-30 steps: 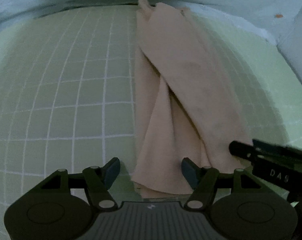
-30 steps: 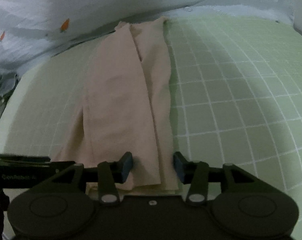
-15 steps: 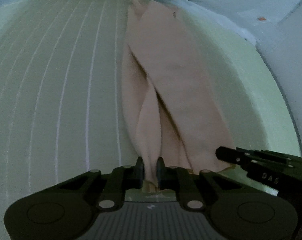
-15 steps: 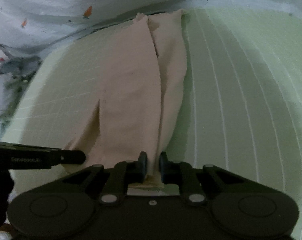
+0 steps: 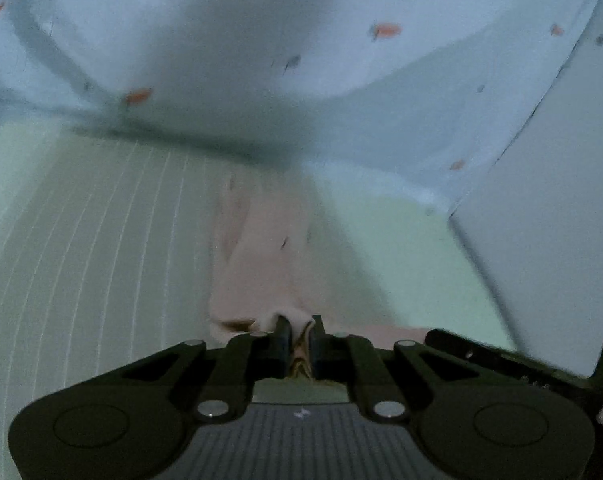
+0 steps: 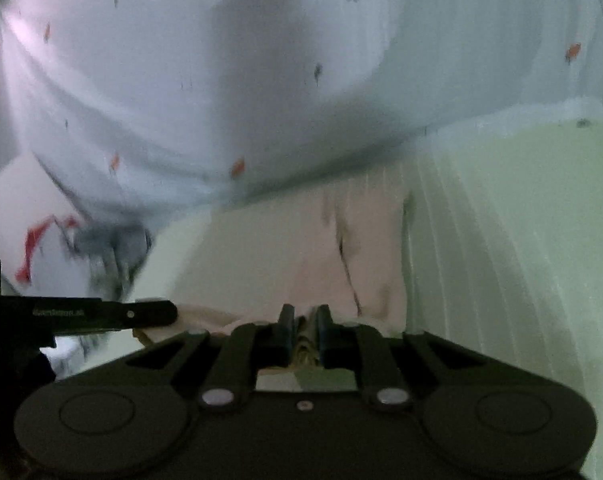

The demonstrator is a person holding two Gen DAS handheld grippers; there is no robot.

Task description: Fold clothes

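So the left gripper [image 5: 300, 330] and right gripper [image 6: 305, 322] had both gone from jaws spread to pinching the peach garment's [image 5: 261, 264] near hem, low centre of frame, lifted off the green mat [image 5: 81, 240]; looked like the fold-over was starting.

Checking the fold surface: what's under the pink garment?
The pink garment lies on a green grid-lined mat, which shows on both sides. Both grippers, left and right, pinch its near edge; anything beneath is covered.
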